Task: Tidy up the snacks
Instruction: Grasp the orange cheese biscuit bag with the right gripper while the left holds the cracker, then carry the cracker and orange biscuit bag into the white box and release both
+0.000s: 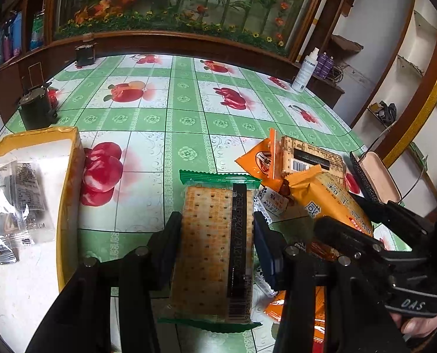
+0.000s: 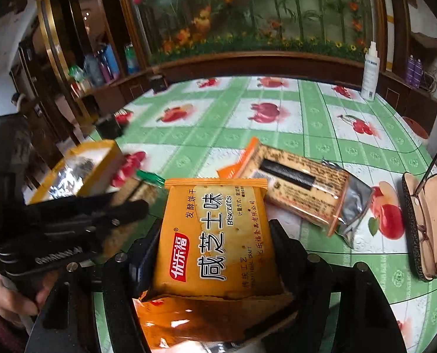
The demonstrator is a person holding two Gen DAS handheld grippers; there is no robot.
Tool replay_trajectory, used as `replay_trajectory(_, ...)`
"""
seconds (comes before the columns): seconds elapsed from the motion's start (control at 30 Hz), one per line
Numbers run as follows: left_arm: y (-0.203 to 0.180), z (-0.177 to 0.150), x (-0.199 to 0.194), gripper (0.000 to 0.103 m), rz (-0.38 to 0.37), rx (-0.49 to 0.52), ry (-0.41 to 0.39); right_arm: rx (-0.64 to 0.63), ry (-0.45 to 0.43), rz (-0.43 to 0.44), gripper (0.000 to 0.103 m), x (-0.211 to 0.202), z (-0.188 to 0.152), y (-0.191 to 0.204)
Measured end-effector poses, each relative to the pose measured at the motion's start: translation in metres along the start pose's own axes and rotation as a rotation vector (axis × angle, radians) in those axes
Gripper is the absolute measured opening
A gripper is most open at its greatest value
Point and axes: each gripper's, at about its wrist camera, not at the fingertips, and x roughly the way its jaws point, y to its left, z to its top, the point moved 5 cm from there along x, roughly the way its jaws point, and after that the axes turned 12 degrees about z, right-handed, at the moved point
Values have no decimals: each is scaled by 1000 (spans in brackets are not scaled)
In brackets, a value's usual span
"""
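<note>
My left gripper (image 1: 217, 220) is shut on a green-edged cracker pack (image 1: 209, 250), held lengthwise between its fingers above the green fruit-print tablecloth (image 1: 159, 117). My right gripper (image 2: 217, 229) is shut on an orange biscuit pack (image 2: 215, 235); in the left wrist view the right gripper (image 1: 336, 210) comes in from the right with that orange biscuit pack (image 1: 333, 194). A yellow box (image 1: 71, 153) at the left holds clear and silver snack packets (image 1: 12, 200). More snack packs (image 1: 265, 161) lie in a heap under the right gripper, among them a brown-printed cracker pack (image 2: 300, 188).
An open glasses case (image 2: 424, 229) with spectacles lies at the table's right edge. A white spray bottle (image 1: 305, 72) stands at the far right corner. Two dark objects (image 1: 36, 108) (image 1: 84, 54) sit along the left edge. A wooden cabinet with a flower-painted panel (image 1: 174, 6) backs the table.
</note>
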Motion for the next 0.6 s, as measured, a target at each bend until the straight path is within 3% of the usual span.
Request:
replay_trajectory(0.33,5,6,-12,47,-3,-21,-43,44,-56,21,74,-4,4,0)
replay_trajectory(0.6,11,-1,-9,46,-8,-41,3,82,-108,31,74,-12,4,7)
